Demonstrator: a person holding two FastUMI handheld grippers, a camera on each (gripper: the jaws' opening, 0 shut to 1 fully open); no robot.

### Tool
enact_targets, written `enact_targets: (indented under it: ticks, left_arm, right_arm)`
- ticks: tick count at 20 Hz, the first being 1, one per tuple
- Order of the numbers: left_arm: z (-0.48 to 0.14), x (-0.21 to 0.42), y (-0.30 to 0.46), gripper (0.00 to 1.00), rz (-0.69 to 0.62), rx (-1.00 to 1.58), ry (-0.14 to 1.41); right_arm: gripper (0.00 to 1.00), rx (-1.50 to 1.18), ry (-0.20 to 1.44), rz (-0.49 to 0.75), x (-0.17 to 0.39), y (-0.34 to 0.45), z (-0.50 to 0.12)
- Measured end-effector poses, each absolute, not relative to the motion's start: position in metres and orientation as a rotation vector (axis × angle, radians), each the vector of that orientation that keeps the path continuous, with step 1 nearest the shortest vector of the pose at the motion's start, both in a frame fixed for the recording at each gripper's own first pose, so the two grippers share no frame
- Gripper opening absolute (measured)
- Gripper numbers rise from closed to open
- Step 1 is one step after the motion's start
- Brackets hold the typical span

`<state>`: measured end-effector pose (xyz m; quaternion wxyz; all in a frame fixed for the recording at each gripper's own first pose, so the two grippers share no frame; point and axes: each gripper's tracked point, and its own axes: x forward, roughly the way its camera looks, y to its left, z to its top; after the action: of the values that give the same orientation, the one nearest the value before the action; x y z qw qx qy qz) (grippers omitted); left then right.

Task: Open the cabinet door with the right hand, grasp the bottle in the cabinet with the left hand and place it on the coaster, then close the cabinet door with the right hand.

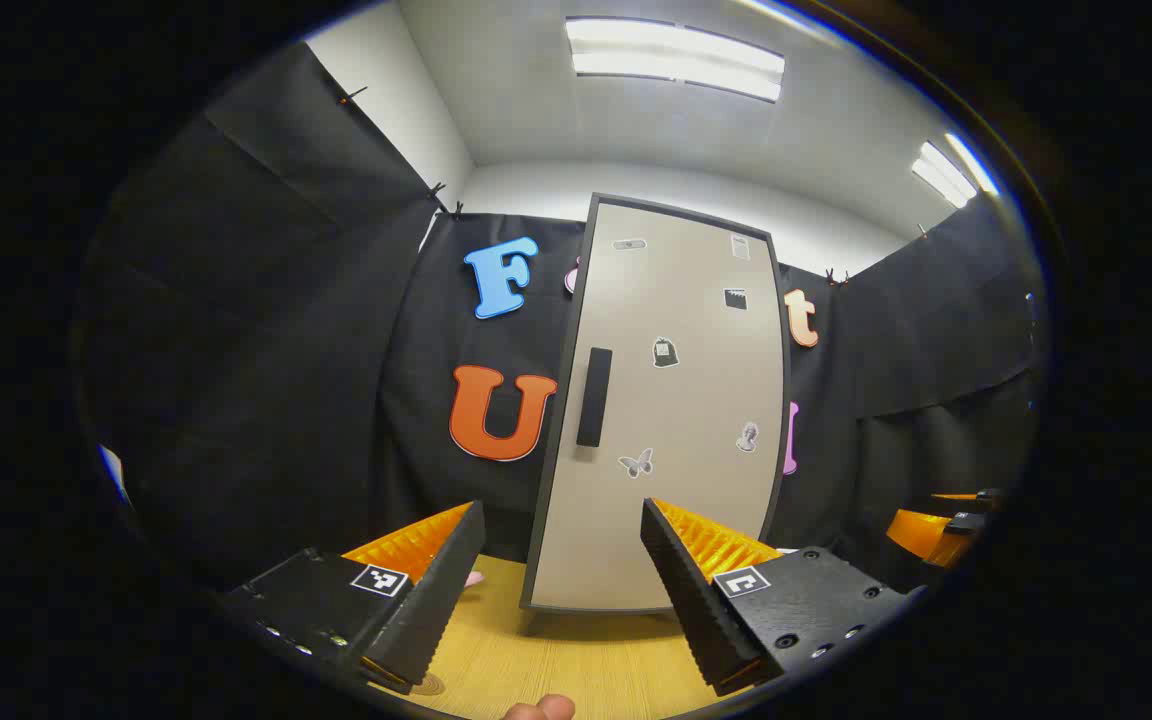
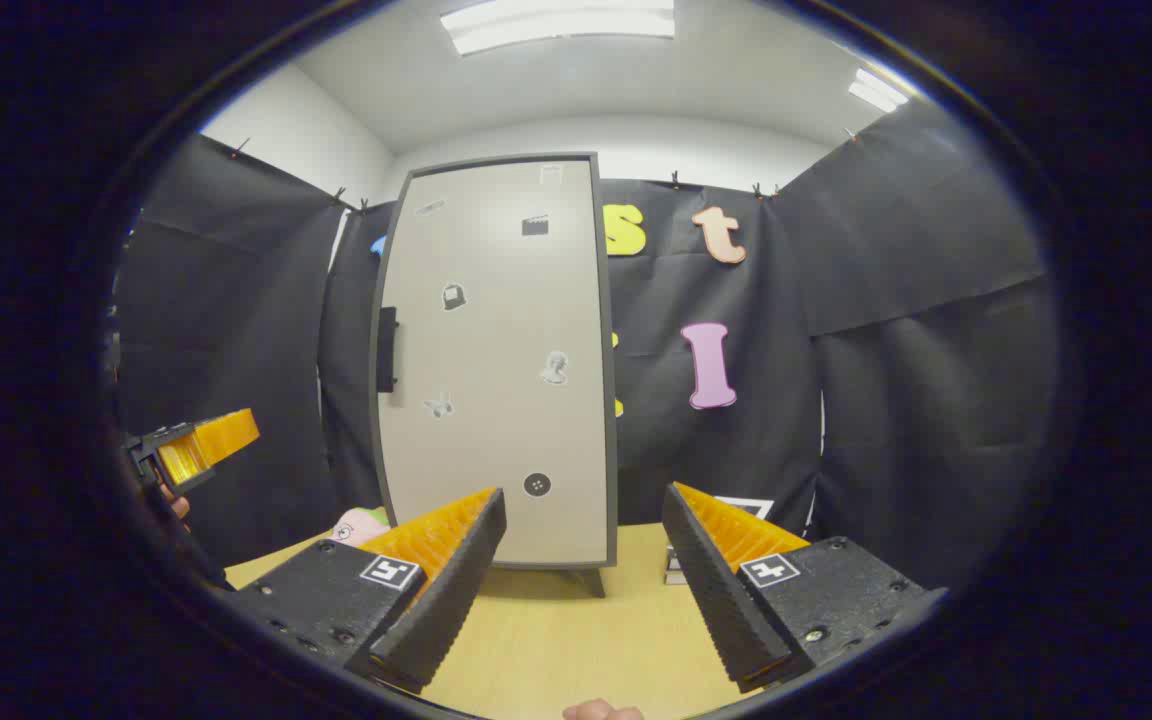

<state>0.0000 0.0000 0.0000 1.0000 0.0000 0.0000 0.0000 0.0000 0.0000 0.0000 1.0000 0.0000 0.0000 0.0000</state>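
The cabinet door is closed. The left gripper and right gripper both face it, fingers spread apart, holding nothing.

wooden table | ceiling lights lit | pink object, perhaps a toy, on table

Beige cabinet door edged dark grey, black handle at nine o'clock, small grey stickers; pale wood-grain table.
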Motion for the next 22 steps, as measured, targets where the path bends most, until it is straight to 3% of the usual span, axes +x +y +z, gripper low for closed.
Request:
enact_targets:
  ticks: [22]
  left_arm:
    - [-0.004,-0.008,-0.012,0.95,-0.028,0.012,0.019]
  right_arm:
    - [0.99,-0.002,-0.016,0.014,-0.004,0.000,0.006]
